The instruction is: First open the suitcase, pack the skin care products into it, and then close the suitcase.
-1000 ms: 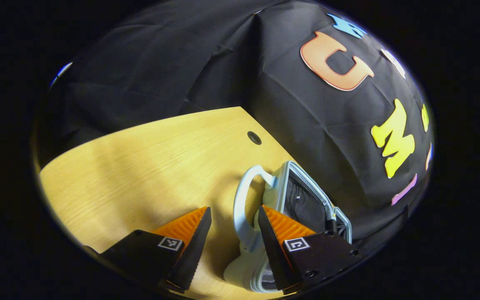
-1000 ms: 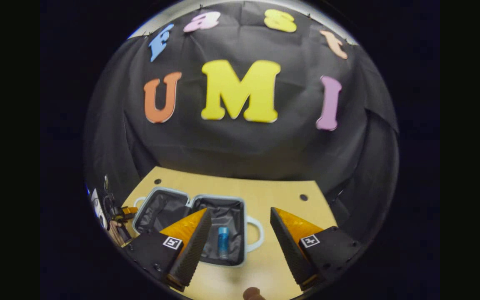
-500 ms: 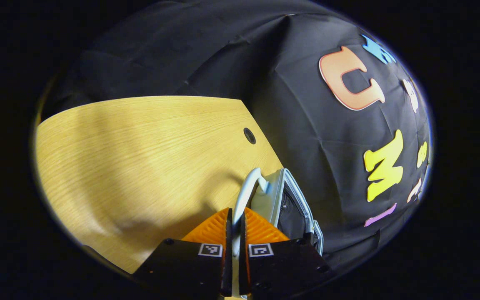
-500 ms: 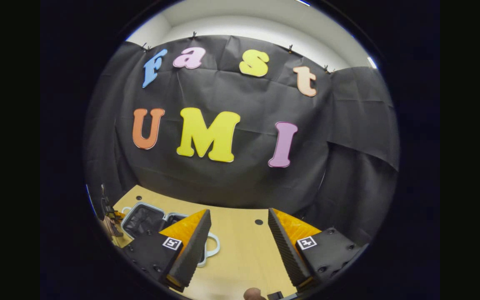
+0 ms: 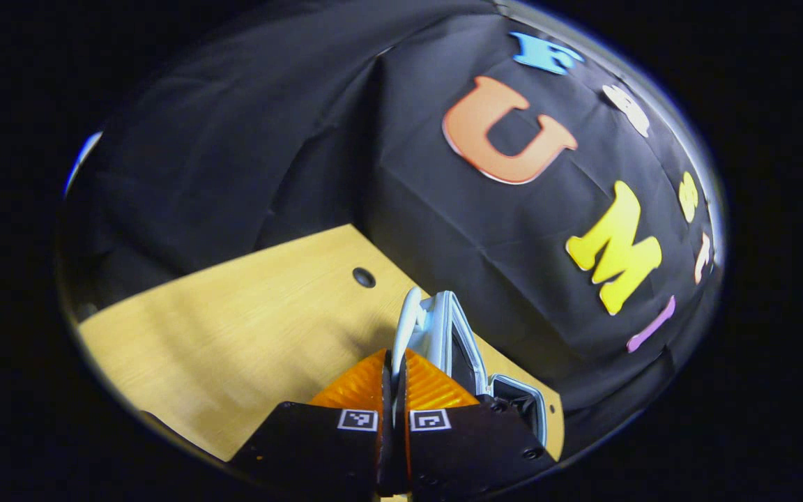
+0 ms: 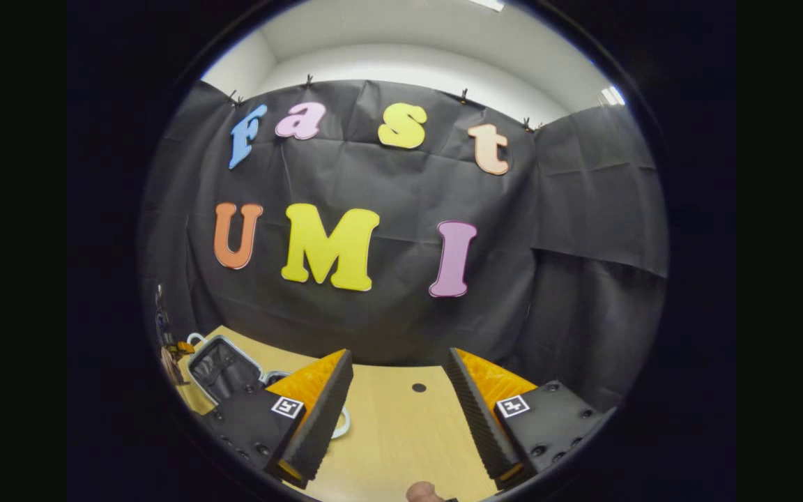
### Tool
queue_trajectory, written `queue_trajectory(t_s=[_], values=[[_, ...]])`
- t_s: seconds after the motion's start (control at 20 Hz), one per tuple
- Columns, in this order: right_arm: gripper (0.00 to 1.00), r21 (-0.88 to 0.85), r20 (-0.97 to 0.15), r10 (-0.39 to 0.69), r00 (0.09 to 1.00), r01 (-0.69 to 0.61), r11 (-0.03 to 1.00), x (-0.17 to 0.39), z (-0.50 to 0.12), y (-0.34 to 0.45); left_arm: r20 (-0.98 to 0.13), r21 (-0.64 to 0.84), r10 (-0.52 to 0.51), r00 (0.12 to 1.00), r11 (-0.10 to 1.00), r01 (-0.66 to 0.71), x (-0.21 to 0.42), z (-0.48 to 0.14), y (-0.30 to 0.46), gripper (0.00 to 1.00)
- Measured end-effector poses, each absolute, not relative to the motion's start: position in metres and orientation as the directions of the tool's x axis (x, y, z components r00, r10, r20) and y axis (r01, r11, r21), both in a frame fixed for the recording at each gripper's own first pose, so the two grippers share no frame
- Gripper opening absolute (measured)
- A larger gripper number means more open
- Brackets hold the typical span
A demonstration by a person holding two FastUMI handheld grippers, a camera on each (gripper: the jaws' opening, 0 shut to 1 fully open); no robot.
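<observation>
My left gripper [image 5: 393, 357] is shut on the pale handle [image 5: 407, 322] of the small suitcase. The lid half [image 5: 443, 328] stands raised, almost edge-on, over the other half [image 5: 523, 401], which lies on the table. In the right gripper view the suitcase [image 6: 224, 362] sits far left with its dark lining facing me, and the left gripper [image 6: 177, 347] is at its left edge. My right gripper [image 6: 399, 357] hangs open over bare table, well right of the suitcase, with nothing between its fingers. Its left finger [image 6: 318, 404] hides the suitcase's near half.
The wooden table [image 6: 401, 432] has a round cable hole [image 6: 419, 387] near its back edge and another [image 5: 364, 277] in the left gripper view. Black cloth walls close in behind and on both sides. A person's fingertip [image 6: 422, 492] pokes in at the bottom.
My left gripper shut on the suitcase handle and lifted that half upright. My right gripper drew back and tipped upward, so the suitcase slid to the far left of its view.
</observation>
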State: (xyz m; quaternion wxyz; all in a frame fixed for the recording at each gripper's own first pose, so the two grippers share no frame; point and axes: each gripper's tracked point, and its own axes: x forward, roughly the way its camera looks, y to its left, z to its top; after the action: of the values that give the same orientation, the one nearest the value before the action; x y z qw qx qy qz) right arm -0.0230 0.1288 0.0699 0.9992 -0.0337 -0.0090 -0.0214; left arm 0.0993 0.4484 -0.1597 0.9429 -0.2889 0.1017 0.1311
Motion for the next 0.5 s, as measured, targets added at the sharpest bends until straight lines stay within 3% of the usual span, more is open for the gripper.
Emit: queue_trajectory(t_s=[0.25, 0.5], values=[[0.81, -0.017, -0.001, 0.024, 1.000, -0.024, 1.000, -0.018, 0.057, 0.105, -0.202, -0.308, 0.288, 0.936, 0.889, -0.340, 0.099, -0.108, 0.405, 0.03], [0.81, -0.016, -0.010, 0.080, 0.997, -0.080, 0.997, -0.011, 0.048, 0.076, -0.166, -0.226, 0.361, 0.918, 0.892, -0.392, 0.089, -0.082, 0.371, 0.03]])
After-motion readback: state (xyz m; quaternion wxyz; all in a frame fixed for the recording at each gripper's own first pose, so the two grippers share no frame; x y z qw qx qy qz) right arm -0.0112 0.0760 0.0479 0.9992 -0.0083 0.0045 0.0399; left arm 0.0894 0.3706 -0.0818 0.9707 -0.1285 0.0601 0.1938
